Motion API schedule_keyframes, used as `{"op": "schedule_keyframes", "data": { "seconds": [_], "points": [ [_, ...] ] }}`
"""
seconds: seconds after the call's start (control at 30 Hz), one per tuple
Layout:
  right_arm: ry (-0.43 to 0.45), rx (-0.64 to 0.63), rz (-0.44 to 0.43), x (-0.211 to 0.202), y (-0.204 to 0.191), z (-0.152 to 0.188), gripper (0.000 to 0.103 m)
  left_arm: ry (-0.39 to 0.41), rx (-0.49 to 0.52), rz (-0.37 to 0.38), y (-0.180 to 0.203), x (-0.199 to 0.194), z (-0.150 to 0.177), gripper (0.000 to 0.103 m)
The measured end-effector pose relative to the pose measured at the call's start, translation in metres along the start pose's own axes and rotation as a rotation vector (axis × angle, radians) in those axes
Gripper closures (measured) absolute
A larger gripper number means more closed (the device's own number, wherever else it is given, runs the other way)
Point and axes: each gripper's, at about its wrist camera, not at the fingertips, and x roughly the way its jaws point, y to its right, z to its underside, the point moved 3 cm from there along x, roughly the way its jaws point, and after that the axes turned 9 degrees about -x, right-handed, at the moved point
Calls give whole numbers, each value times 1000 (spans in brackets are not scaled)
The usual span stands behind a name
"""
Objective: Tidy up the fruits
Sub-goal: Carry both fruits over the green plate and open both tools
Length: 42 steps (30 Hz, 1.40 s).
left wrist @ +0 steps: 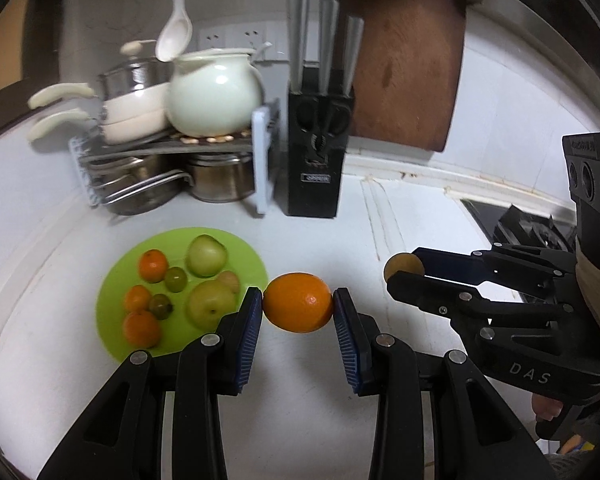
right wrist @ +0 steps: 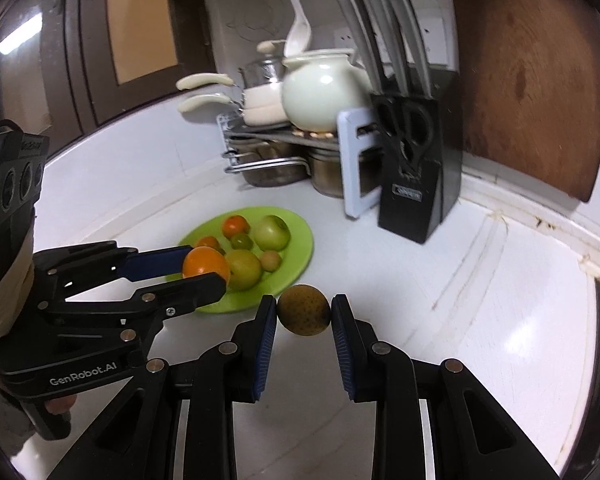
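Note:
My left gripper (left wrist: 298, 304) is shut on an orange (left wrist: 298, 303), held above the white counter just right of the green plate (left wrist: 252, 252). The plate carries several fruits: green apples, small oranges, small dark green fruits and a pale one. My right gripper (right wrist: 304, 310) is shut on a small brownish-yellow round fruit (right wrist: 303, 310), held in the air in front of the plate (right wrist: 300, 240). In the left wrist view the right gripper (left wrist: 400, 274) shows at the right with that brown fruit (left wrist: 400, 266). In the right wrist view the left gripper (right wrist: 204, 270) shows at the left with the orange (right wrist: 204, 266).
Behind the plate stand a metal rack (left wrist: 172, 152) with pots and a white teapot (left wrist: 214, 98), a black knife block (left wrist: 318, 152) and a wooden cutting board (left wrist: 404, 56) against the wall. A stove edge (left wrist: 500, 216) lies at the right.

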Motion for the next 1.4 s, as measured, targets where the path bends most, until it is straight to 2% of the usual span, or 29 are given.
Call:
{"op": "schedule_keyframes", "data": {
  "seconds": [0.5, 0.77, 1.17, 1.4],
  "points": [
    [65, -102, -93, 1, -27, -26, 74, 117, -106, -127, -27, -43, -4, 67],
    [99, -137, -157, 10, -37, -45, 74, 149, -143, -191, -43, -53, -16, 67],
    [124, -183, -202, 36, -47, -78, 74, 169, -177, -240, -70, -47, -41, 67],
    [99, -207, -230, 65, -51, -91, 74, 160, -213, -265, -92, -31, -50, 67]
  ]
}}
